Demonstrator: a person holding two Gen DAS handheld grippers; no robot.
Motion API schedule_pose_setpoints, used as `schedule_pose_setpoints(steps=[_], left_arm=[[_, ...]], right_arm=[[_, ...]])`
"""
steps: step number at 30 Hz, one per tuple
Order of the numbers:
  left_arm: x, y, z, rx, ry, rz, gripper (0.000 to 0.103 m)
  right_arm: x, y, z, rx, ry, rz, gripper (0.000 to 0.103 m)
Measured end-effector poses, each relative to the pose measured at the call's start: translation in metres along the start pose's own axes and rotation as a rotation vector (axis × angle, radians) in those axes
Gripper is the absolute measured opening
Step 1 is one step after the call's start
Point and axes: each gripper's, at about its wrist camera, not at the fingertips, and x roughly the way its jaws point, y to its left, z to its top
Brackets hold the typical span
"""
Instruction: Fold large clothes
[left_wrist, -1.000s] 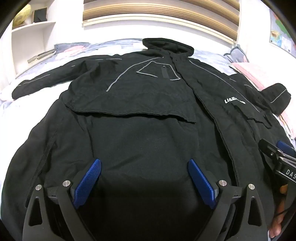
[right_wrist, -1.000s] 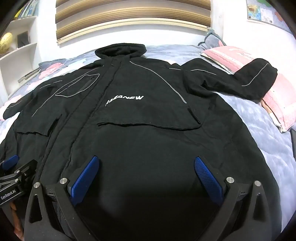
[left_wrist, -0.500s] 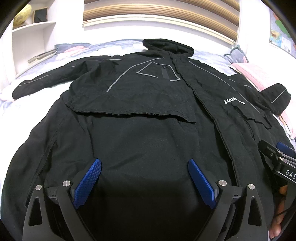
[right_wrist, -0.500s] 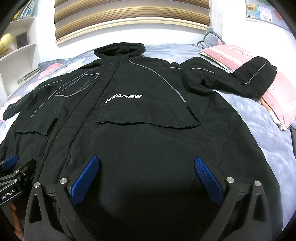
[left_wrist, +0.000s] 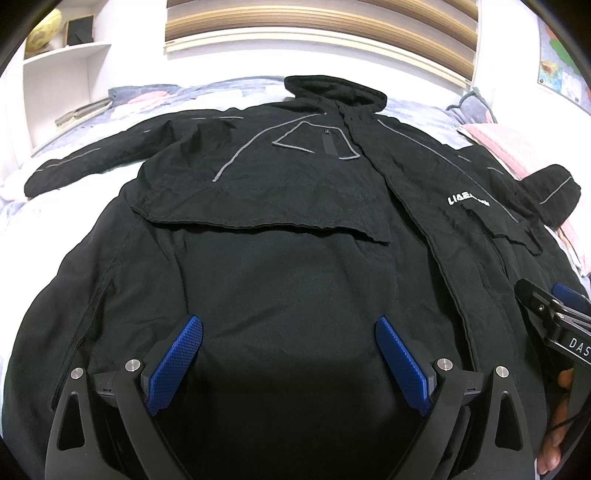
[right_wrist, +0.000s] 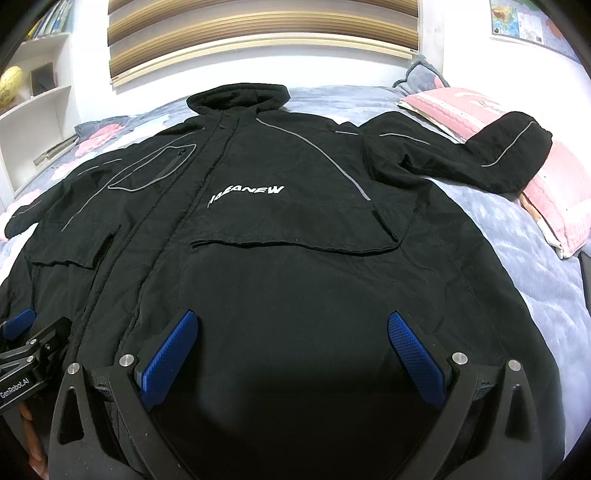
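A large black hooded jacket (left_wrist: 280, 266) lies flat, front up, on the bed, hood at the far end and both sleeves spread out; it also shows in the right wrist view (right_wrist: 295, 258). My left gripper (left_wrist: 289, 330) is open and empty, hovering over the jacket's lower left half. My right gripper (right_wrist: 293, 325) is open and empty over the lower right half. The right gripper shows at the right edge of the left wrist view (left_wrist: 557, 317); the left gripper shows at the left edge of the right wrist view (right_wrist: 26, 343). The hem is hidden under the grippers.
The bed has a light blue-grey cover (right_wrist: 524, 236). A pink pillow (right_wrist: 554, 177) lies at the right under the right sleeve cuff (right_wrist: 517, 151). White shelves (left_wrist: 62, 85) stand at the left. A wall with wooden slats (right_wrist: 258, 40) is behind the bed.
Both views have shifted very slightly; the jacket lies as before and both grippers stay open.
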Motion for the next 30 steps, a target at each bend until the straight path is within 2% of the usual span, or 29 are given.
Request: schedule_pose_setpoints(steps=[5, 11, 17, 25, 30], left_arm=[[0.002, 0.005, 0.006, -0.011, 0.018, -0.042, 0.095], [0.005, 0.0, 0.004, 0.04, -0.012, 0.006, 0.096], [0.005, -0.002, 0.001, -0.02, -0.051, -0.059, 0.098], [0.004, -0.004, 0.001, 0.002, -0.036, -0.029, 0.098], [0.005, -0.001, 0.003, -0.009, -0.049, -0.044, 0.098]], right_arm=[[0.0, -0.001, 0.001, 0.0, 0.005, 0.002, 0.103], [0.001, -0.002, 0.001, 0.001, 0.005, 0.005, 0.103], [0.007, -0.002, 0.0, 0.0, 0.021, 0.011, 0.103], [0.009, -0.002, 0.001, -0.005, 0.04, 0.004, 0.103], [0.014, -0.003, 0.004, -0.006, 0.038, 0.027, 0.103]])
